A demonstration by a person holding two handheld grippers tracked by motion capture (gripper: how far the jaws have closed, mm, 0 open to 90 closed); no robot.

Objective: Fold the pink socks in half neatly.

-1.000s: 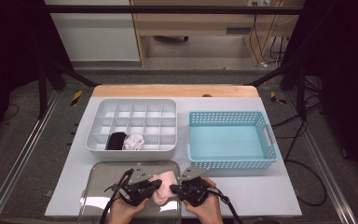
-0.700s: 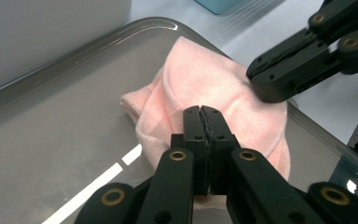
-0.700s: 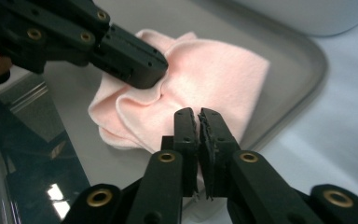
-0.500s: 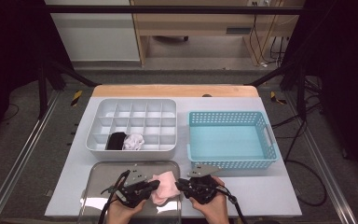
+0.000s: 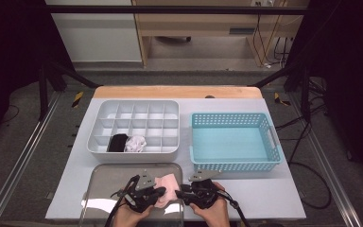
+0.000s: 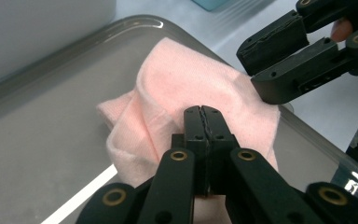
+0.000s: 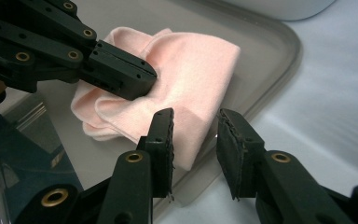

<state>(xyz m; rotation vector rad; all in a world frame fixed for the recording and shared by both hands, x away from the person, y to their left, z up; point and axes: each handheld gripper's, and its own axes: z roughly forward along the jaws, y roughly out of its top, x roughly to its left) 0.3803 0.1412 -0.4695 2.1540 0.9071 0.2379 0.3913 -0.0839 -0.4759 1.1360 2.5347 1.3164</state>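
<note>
A folded pink cloth (image 5: 170,186) (image 6: 191,84) (image 7: 191,65) lies at the right end of a grey metal tray (image 5: 104,176) (image 6: 46,140) (image 7: 279,46) near the table's front edge. My left gripper (image 5: 161,191) (image 6: 203,112) (image 7: 142,81) is shut, its tip pressing on top of the cloth; no fabric shows between its jaws. My right gripper (image 5: 179,193) (image 7: 195,126) (image 6: 254,70) is open, facing the left one, with its jaws straddling the cloth's near corner at the tray's rim.
A white compartment box (image 5: 132,105) stands behind the tray, with a black item (image 5: 118,142) and a white item (image 5: 135,143) in two front cells. An empty blue basket (image 5: 231,115) sits to its right.
Both hands have drawn slightly nearer the front edge. The right gripper has closed in from the right on the cloth's edge, and the left has stayed on the cloth.
</note>
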